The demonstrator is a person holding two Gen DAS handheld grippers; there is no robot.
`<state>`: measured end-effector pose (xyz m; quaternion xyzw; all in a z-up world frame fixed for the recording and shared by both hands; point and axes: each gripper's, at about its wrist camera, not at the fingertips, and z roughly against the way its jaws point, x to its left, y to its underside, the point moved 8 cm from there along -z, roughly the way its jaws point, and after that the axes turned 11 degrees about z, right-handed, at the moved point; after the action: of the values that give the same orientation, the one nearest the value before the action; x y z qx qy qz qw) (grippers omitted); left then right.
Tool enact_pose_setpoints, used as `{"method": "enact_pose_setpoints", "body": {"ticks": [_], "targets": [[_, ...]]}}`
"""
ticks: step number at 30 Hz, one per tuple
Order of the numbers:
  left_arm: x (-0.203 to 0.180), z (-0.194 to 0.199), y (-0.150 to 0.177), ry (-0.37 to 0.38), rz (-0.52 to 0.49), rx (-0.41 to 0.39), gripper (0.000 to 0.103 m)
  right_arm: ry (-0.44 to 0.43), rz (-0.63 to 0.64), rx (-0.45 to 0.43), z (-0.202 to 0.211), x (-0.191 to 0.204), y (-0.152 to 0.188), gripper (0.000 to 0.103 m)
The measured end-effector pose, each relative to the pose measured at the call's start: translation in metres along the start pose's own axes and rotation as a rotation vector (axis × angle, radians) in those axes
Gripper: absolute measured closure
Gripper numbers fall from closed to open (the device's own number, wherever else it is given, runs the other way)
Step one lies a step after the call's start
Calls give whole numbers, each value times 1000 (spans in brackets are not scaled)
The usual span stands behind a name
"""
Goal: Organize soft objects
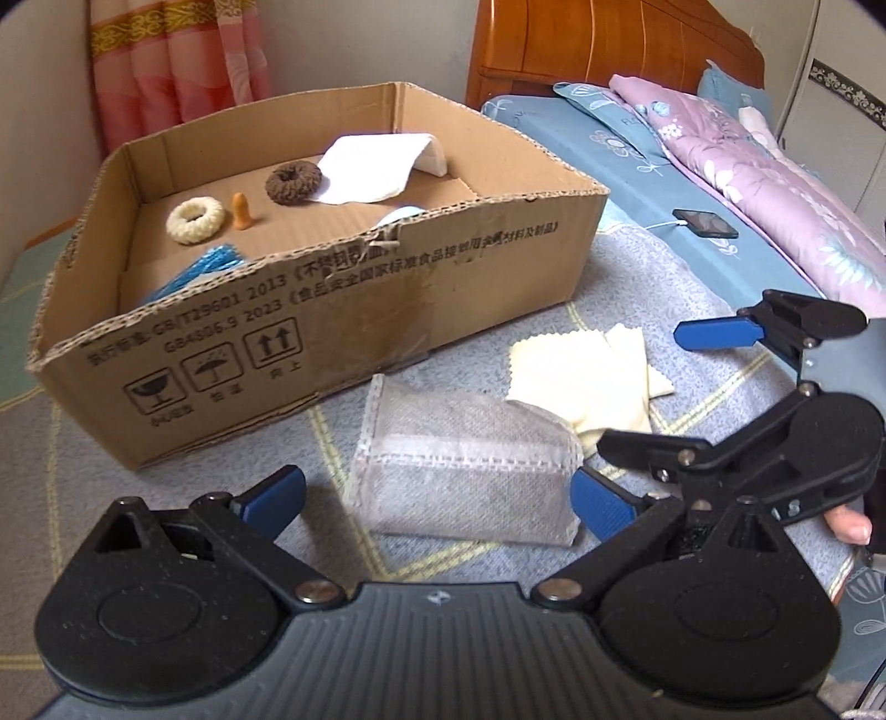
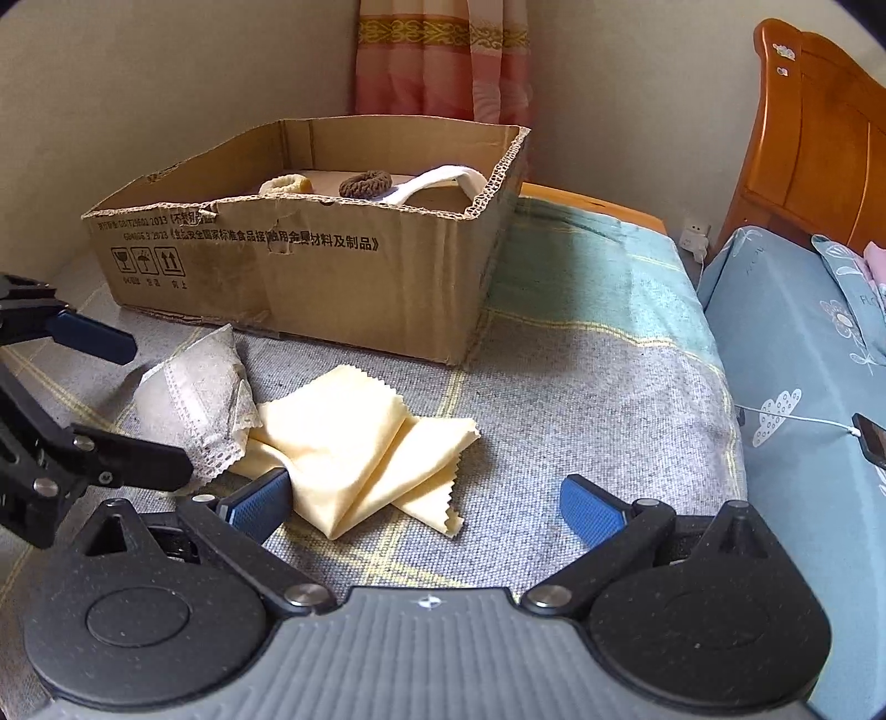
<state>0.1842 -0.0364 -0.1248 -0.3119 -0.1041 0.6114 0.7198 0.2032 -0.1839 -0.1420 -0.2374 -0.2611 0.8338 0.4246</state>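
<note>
A grey mesh pouch (image 1: pixel 459 471) (image 2: pixel 194 404) lies on the grey blanket in front of an open cardboard box (image 1: pixel 332 310) (image 2: pixel 310 266). My left gripper (image 1: pixel 437 498) (image 2: pixel 144 399) is open, its blue fingers on either side of the pouch. A folded pale yellow cloth (image 1: pixel 581 371) (image 2: pixel 360 443) lies just right of the pouch. My right gripper (image 2: pixel 426 507) (image 1: pixel 648 387) is open over the cloth's near corner, the left finger touching its edge. Inside the box are a cream scrunchie (image 1: pixel 195 220), a brown scrunchie (image 1: pixel 293 178) (image 2: pixel 365 184), a small orange piece (image 1: pixel 241 210), a white cloth (image 1: pixel 376 166) and a blue mesh item (image 1: pixel 205 266).
A bed with a blue sheet (image 2: pixel 803 343), a purple quilt (image 1: pixel 775 183) and a wooden headboard (image 1: pixel 609 50) stands to the right. A phone (image 1: pixel 706 223) (image 2: pixel 872 440) on a cable lies on the sheet. Walls and a pink curtain (image 2: pixel 443 61) close the far side.
</note>
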Motion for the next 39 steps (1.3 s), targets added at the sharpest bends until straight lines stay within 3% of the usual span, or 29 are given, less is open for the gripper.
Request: {"method": "enact_pose_setpoints", "body": {"ticks": [9,11,13,16,19,22,30,34,39], "targets": [[-9,-9,-5,38,-32,-15,5,-21,32,-38,3,0,4,0],[-9,-7,-5,32,-39,-24,11,-20,32,-39,3,-1,5,0],[-9,-4,-4,23,-60,-36,27,-18,32,-38,3,-1,4,0],[-9,0,-2,23,-61,-39,39,-14,28,-36,3,0,5,0],[-6,8,-2,32,-35,-49,48,-10,26,-32,4,1,5,0],[-1,17,0,-6,-27,-63,51,-8,26,-29,5,3,5,0],[31,39,11,-98,29,-78,50,-10,48,-20,7,12,3,0],[40,36,16,-129,51,-78,28,-49,67,-24,6,24,0,0],[39,33,18,-129,50,-74,22,-74,72,-36,0,34,-7,0]]}}
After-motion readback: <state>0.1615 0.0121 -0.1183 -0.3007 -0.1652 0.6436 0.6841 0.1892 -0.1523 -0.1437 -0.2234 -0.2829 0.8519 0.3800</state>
